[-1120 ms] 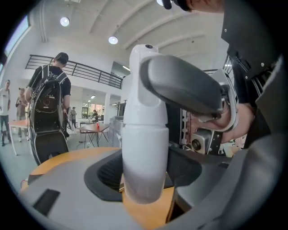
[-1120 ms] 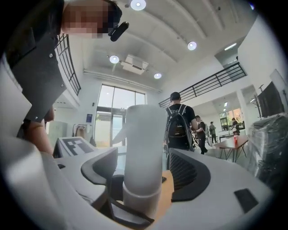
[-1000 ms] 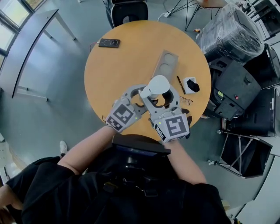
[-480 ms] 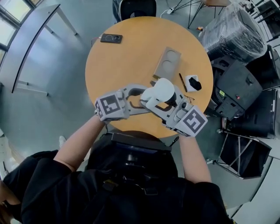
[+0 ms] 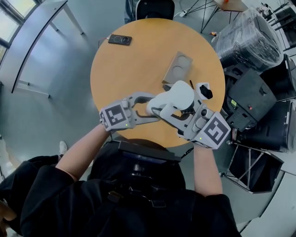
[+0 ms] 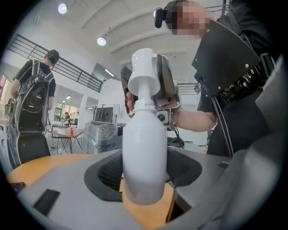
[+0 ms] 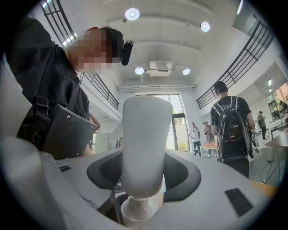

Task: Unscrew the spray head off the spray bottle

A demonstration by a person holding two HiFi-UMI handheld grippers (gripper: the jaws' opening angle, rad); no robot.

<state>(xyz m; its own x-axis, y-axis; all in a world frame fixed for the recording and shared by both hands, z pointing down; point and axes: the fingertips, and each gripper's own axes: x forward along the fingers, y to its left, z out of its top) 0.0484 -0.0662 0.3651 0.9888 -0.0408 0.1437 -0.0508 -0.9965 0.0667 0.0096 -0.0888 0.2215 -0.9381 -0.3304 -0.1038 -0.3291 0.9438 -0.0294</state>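
Observation:
A white spray bottle [image 5: 173, 98] hangs in the air over the round wooden table [image 5: 129, 69], held from both sides. My left gripper [image 5: 150, 107] comes in from the left and is shut on the bottle's body [image 6: 144, 152], pads against its sides. From the right, my right gripper [image 5: 178, 105] has just been closing and its jaws now clamp the spray head [image 7: 144, 143], with the bottle neck [image 7: 137, 209] showing below. The left gripper view shows the spray head [image 6: 145, 72] on top of the body, with the right gripper [image 6: 164, 90] around it.
On the table lie a dark phone [image 5: 120, 40] at the far left, a grey moulded tray [image 5: 178, 67], a pen [image 5: 191, 84] and a small white-and-black item [image 5: 203, 90]. A chair [image 5: 155, 8] stands beyond the table; wrapped equipment [image 5: 247, 39] and black cases crowd the right.
Both grippers lifted the bottle and swung apart: the left now reaches in from the left, the right from the lower right. The bottle moved slightly right in the head view.

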